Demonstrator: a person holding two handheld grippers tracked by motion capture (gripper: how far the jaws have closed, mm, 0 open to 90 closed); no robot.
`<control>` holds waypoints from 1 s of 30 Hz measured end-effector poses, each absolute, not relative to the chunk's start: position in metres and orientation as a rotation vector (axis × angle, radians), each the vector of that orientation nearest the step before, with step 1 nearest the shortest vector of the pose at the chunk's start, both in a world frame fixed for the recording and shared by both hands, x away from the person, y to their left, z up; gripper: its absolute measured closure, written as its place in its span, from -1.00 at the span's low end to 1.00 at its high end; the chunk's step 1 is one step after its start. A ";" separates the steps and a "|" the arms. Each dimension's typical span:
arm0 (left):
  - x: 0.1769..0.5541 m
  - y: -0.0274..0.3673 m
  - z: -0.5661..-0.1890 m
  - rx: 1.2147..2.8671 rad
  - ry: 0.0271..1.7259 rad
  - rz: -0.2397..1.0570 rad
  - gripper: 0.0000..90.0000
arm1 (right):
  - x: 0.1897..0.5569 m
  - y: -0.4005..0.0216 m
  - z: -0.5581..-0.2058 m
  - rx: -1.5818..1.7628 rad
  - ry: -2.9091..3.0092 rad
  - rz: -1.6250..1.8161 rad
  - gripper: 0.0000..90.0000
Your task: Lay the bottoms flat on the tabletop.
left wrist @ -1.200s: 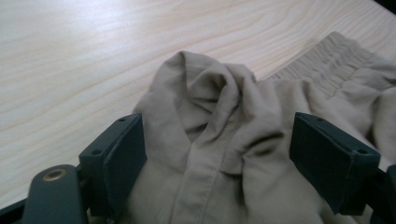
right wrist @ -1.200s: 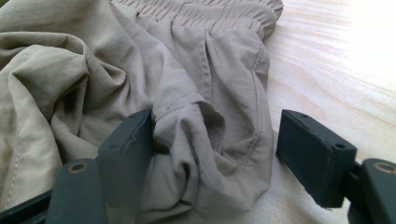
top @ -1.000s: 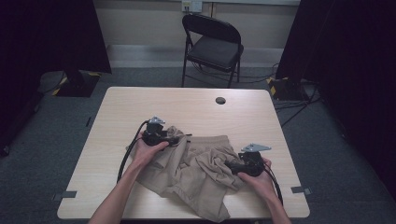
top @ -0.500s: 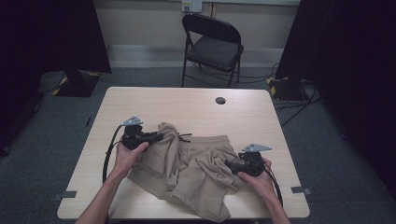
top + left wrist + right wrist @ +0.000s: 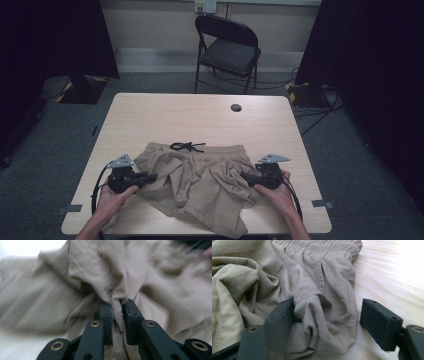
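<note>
Khaki drawstring shorts (image 5: 197,187) crumpled on the near half of the wooden table (image 5: 200,117), waistband turned away from the person, black drawstring (image 5: 187,146) lying just beyond the waistband. All places below given relative to the shorts.

At the left edge of the shorts: left gripper (image 5: 150,177), pulled outward toward the left edge of the table compared with 1 second ago, when it stood nearer the middle of the waistband. Jaws just closed and now pressed together on a fold of the khaki fabric; in the left gripper view the fold (image 5: 117,307) clearly squeezed between the 2 black pads, cloth behind it blurred from motion. Fabric on that side drawn out and flatter than before.

At the right edge of the shorts: right gripper (image 5: 246,178), in the same place as in the 2 earlier pictures. Jaws spread wide; in the right gripper view a hem bunch (image 5: 322,312) lying between them, touching the left jaw, well apart from the right one. So no real pinch there yet.

Meaning for the work, as a judgement: spreading of the garment started from the left side only. Probably next needed: closing of the right jaws on that hem, then pulling both sides apart. Risk: with 1 side free, the whole garment sliding left instead of opening flat.
</note>
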State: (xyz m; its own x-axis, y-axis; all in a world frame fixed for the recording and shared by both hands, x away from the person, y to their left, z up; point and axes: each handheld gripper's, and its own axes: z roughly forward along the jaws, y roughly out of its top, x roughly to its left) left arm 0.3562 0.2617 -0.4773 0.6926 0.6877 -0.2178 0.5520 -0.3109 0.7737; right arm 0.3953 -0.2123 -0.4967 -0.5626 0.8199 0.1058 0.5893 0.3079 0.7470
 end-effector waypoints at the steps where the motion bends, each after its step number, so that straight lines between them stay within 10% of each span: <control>1: 0.356 0.260 -0.482 2.055 0.959 0.223 0.76 | 0.395 -0.212 -0.497 1.274 2.285 1.114 -0.41; 17: 0.361 0.260 -0.459 1.953 0.977 0.307 -0.20 | 0.395 -0.211 -0.497 1.264 2.288 1.106 -0.41; 30: 0.408 0.244 -0.411 1.836 0.962 0.348 -0.43 | 0.395 -0.211 -0.497 1.259 2.284 1.103 -0.41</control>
State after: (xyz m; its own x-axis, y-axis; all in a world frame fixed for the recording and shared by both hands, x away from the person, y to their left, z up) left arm 0.4082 0.2440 -0.4112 0.6431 0.7450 -0.1769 0.4595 -0.1906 0.8675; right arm 0.3948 -0.2113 -0.4972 -0.5665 0.8189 0.0920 0.5814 0.3181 0.7489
